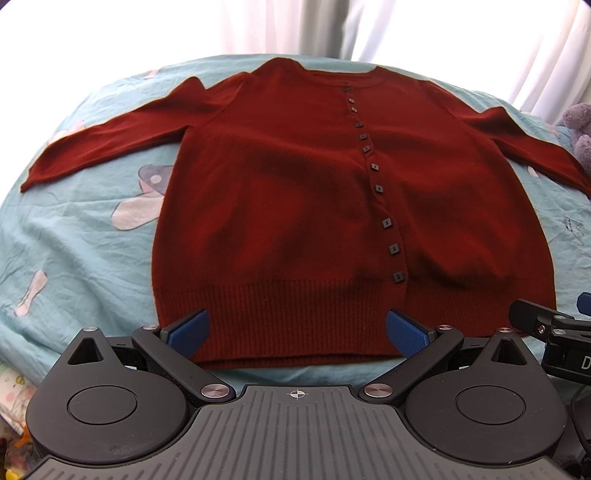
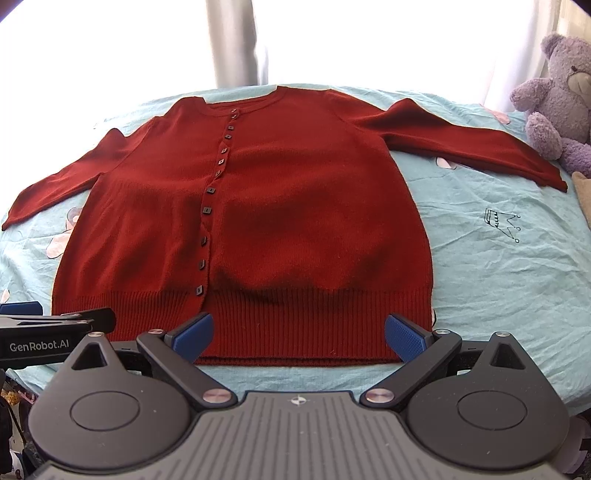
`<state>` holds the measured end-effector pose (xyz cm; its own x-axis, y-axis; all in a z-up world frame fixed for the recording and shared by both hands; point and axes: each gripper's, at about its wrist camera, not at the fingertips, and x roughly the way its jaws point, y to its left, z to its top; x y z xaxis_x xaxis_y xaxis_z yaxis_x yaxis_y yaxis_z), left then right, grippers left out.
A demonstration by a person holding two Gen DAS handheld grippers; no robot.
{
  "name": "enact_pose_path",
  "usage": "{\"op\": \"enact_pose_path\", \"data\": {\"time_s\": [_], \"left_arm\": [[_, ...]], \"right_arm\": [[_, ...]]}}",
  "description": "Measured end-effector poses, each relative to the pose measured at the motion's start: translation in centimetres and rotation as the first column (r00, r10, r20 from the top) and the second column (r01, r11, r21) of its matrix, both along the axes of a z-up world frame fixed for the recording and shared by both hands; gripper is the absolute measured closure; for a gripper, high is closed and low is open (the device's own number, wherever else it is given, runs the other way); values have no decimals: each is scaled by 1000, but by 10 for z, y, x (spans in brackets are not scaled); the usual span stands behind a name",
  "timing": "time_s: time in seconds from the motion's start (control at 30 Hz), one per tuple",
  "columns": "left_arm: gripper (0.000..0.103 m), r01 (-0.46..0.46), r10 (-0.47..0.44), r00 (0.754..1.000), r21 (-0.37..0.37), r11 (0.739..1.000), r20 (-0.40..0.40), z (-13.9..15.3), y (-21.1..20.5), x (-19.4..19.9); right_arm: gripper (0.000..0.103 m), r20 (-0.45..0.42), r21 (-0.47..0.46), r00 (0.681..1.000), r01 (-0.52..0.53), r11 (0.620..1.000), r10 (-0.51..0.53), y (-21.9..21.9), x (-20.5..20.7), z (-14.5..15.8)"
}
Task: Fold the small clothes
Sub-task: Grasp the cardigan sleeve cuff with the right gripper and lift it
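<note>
Dark red cardigan lies flat & buttoned on a light blue bedsheet, hem nearest the cameras, neckline at the far end. Both sleeves spread out to left & right. A row of small dark square buttons runs down the front from neck to the ribbed hem band. In the right wrist view the same cardigan fills the middle, buttons left of centre, right sleeve reaching toward a purple teddy bear sitting at the far right on the sheet.

Left gripper hovers at the near edge over the hem, jaws spread wide, blue pads apart w/ nothing between them but the hem below. Whether pads touch the fabric: can't tell. Right gripper sits likewise at the near hem, right of the button line, jaws wide apart, blue pads empty.

Sheet has pale cartoon prints & a small crown drawing. White curtain hangs behind the bed, very bright.
</note>
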<state>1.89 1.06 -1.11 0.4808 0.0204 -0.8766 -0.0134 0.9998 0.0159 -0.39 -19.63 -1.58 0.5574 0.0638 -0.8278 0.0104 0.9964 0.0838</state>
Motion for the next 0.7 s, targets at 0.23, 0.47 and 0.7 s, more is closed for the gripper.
{"op": "enact_pose_path", "data": {"time_s": [0.23,0.47,0.7], "left_arm": [[0,0,0,1000,1,1000,-5,0,0,0],[0,4,-4,1000,-1,1000,-19,-3,0,3],[0,-18,18,1000,-17,1000,-16,-4,2,21]], "right_arm": [[4,0,-3,1000,-1,1000,1,0,0,0],[4,4,28,1000,-1,1000,1,-3,2,1],[4,148,192,986,47,980,-76,-44,12,1]]}}
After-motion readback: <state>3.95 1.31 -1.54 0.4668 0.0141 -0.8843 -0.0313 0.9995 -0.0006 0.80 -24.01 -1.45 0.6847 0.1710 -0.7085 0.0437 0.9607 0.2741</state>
